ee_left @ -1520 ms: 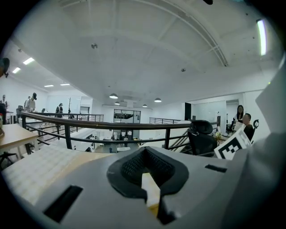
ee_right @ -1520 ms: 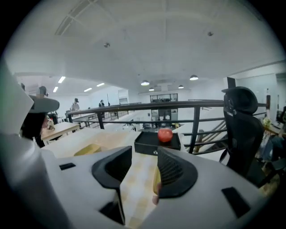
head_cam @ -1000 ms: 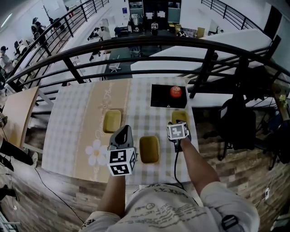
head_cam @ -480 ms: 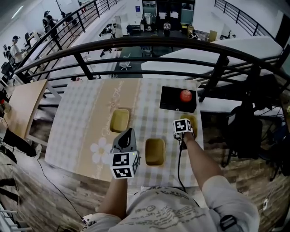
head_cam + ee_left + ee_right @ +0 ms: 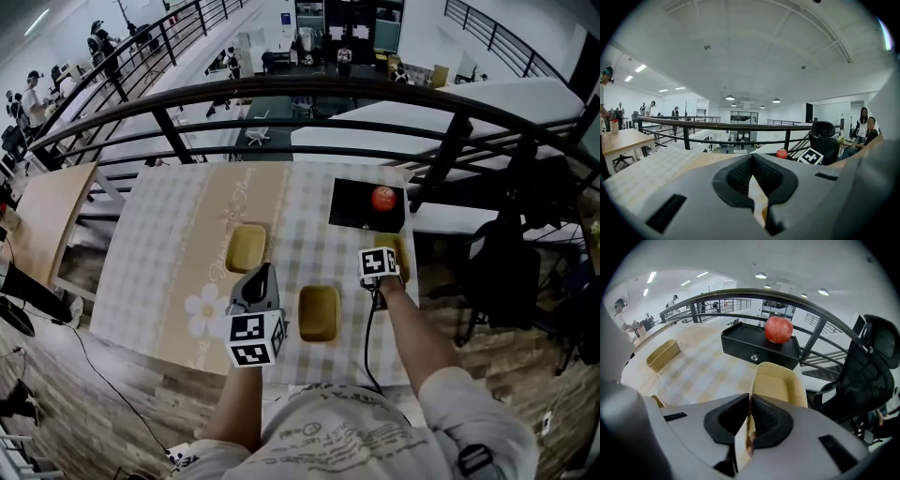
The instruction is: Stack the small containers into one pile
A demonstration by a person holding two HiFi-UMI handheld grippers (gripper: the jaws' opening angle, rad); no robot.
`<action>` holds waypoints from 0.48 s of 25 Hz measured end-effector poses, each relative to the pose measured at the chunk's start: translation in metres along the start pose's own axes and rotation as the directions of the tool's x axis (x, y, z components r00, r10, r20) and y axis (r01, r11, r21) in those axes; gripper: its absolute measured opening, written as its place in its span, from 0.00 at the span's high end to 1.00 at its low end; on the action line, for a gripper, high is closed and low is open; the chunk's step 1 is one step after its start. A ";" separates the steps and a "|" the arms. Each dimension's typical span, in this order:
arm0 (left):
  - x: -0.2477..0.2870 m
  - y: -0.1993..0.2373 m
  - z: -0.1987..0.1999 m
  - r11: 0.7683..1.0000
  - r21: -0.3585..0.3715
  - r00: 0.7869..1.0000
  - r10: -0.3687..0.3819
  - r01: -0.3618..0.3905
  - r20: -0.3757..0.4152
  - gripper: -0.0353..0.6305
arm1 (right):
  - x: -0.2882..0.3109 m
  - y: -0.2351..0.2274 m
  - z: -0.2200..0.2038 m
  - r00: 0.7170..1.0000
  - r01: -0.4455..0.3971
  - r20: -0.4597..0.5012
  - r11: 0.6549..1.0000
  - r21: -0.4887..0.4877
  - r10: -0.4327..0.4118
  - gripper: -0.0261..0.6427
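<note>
While left fingers [image 5: 740,176] sit together, right fingers [image 5: 769,420], newly closed, pinch a container [image 5: 777,383] near the box [image 5: 740,345].

Three yellow containers [image 5: 246,247] [image 5: 319,312] [image 5: 402,251] lie across the middle of the frame (the rightmost half covered). One red apple [image 5: 383,198] and one black box [image 5: 352,202] are upper right of centre.

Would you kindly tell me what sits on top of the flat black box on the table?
A round red apple rests on the black box; the box's inside cannot be seen, as it is closed.
</note>
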State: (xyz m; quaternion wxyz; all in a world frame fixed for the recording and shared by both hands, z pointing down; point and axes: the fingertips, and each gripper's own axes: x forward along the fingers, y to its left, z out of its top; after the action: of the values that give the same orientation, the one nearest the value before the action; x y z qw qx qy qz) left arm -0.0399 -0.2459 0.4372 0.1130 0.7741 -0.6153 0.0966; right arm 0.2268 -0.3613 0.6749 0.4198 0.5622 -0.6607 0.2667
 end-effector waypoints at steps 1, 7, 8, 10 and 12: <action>0.000 -0.001 0.001 1.000 0.001 1.000 -0.005 0.005 0.003 0.94 | -0.005 -0.001 0.001 1.000 0.005 0.011 1.000 0.005 -0.005 0.93; -0.002 -0.011 0.003 0.999 -0.001 0.999 -0.038 0.038 0.023 0.94 | -0.042 0.000 0.009 0.994 -0.001 0.109 0.999 0.041 -0.004 0.93; -0.003 -0.012 0.002 0.999 -0.002 0.999 -0.043 0.043 0.022 0.94 | -0.050 0.002 0.010 0.992 -0.005 0.127 0.999 0.044 -0.001 0.93; -0.006 -0.013 0.000 0.999 -0.006 0.998 -0.052 0.052 0.020 0.94 | -0.066 0.006 0.010 0.988 -0.010 0.157 0.999 0.048 0.002 0.93; -0.008 -0.014 -0.003 0.998 -0.009 0.998 -0.062 0.062 0.019 0.94 | -0.079 0.013 0.005 0.985 -0.022 0.172 0.998 0.063 0.011 0.93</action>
State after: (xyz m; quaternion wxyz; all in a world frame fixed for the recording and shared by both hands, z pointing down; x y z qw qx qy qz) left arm -0.0281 -0.2343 0.4368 0.1138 0.7931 -0.5927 0.0827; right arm 0.2144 -0.3219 0.6064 0.3407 0.5907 -0.6902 0.2421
